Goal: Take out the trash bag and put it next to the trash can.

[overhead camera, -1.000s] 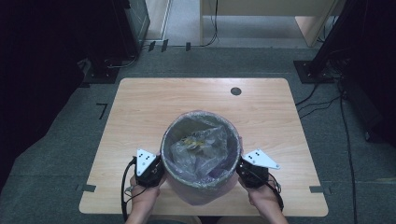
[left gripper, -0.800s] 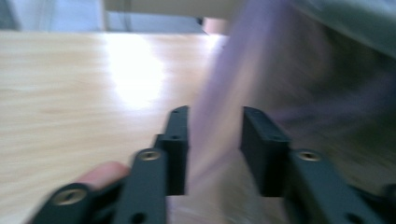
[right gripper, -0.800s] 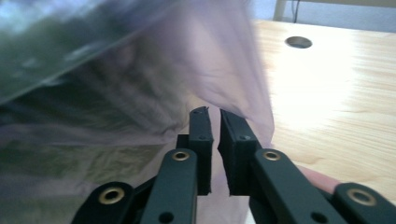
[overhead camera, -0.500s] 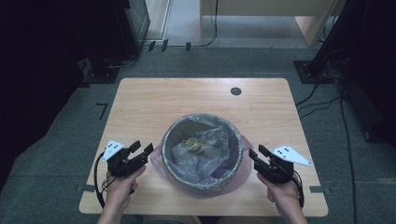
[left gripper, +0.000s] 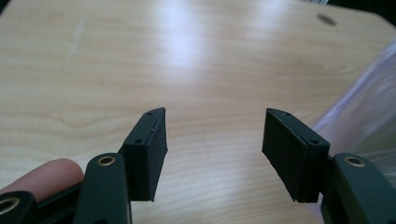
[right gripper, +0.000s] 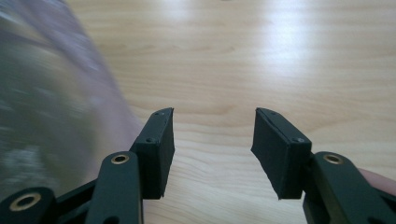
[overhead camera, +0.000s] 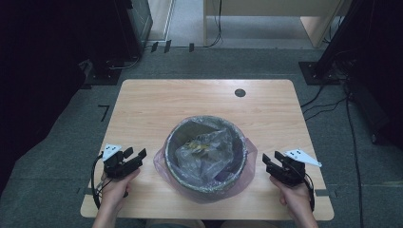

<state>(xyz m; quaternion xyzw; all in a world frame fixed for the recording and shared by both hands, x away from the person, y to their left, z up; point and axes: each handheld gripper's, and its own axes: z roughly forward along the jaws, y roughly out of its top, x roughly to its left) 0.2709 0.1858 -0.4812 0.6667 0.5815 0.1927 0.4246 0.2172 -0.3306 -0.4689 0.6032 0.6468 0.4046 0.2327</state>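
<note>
The table (overhead camera: 142, 109) takes up most of the high view, a light wooden top with a small dark round hole (overhead camera: 240, 92) near its far edge. On its near half, about midway between your two hands, stands the bin (overhead camera: 207, 159), round and upright, lined with a thin pinkish plastic bag (overhead camera: 209, 152) whose edge is folded over the rim and hangs down the outside onto the wood. Some yellowish rubbish (overhead camera: 197, 144) lies crumpled inside the liner.

Your left gripper (overhead camera: 134, 156) sits to the left of the bin, near it but not touching, pointing toward its side. Its jaws stand apart with only bare wood between them, and the bag's skirt shows at the right edge of the left gripper view (left gripper: 359, 116).

Your right gripper (overhead camera: 269, 163) sits on the opposite side, just beside the bag's folded edge and clear of it. Its jaws have just been opening and hold nothing; in the right gripper view the bin's wrapped wall (right gripper: 51, 107) shows blurred to the left of them.
</note>
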